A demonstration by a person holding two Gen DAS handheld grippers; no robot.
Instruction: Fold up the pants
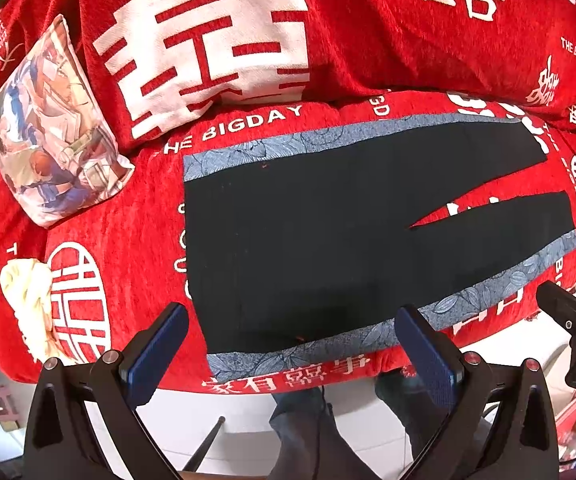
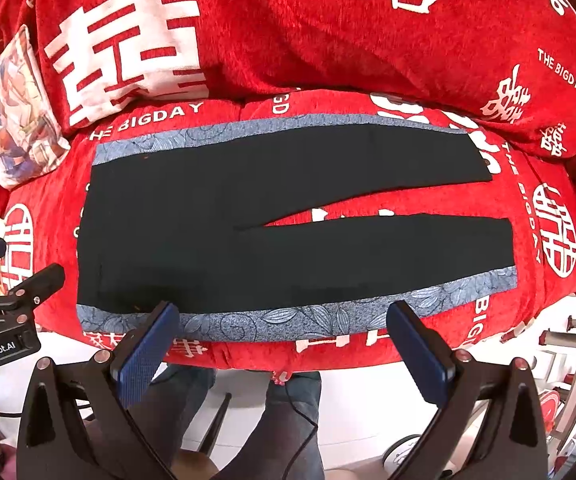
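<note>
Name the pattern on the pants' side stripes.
Blue-grey leaf print on the side stripes; clearest in the right wrist view.

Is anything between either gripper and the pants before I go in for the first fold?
Nothing visible. The pants lie flat on the red sofa cover, legs spread to the right. The left gripper and right gripper are both open, at the near edge. The pillow sits off to the left, clear of the pants.

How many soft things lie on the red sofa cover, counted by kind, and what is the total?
Pants, black with blue side stripes, spread flat: 1
Printed cushion, leaning at the left end: 1
Pale yellow crumpled cloth, at the left edge: 1
Total: 3
</note>
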